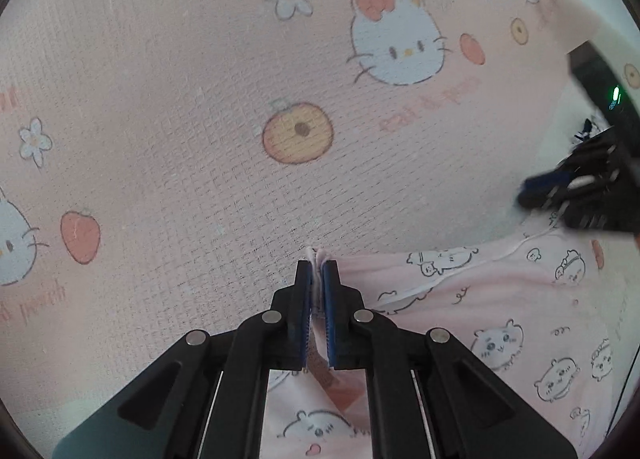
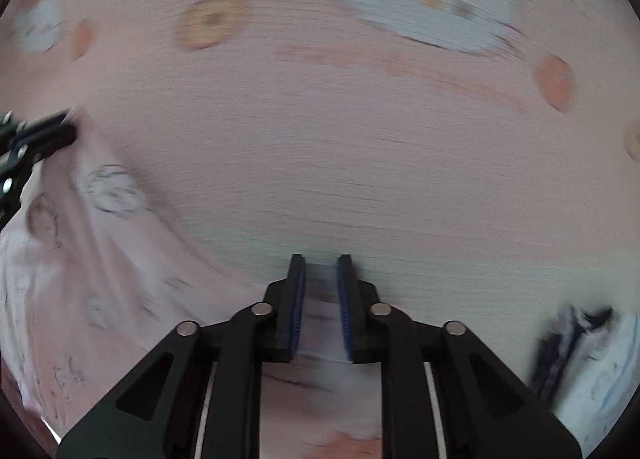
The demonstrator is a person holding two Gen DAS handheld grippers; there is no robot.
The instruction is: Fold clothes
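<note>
My left hand-held gripper [image 1: 318,265] pinches the pink garment [image 1: 500,299] edge over the printed sheet [image 1: 180,79]. The right hand-held gripper [image 2: 321,265] grasps cloth too. I should lift both evenly, keeping the edge taut.

The carrying surface is a pink woven mat [image 1: 168,71] with a fine grid-like weave, printed with white cartoon cat faces wearing bows, small white flowers, round orange fruits, red strawberries and faint pink lettering. It fills most of both wrist views; the right wrist view shows it motion-blurred. A pale pink garment [image 1: 500,299] printed with outlined cartoon animal faces lies on the mat at the lower right of the left wrist view, rumpled, with a white seam across it. A white cloth with dark markings [image 2: 592,363] lies at the mat's lower right in the right wrist view, too blurred to identify.
</note>
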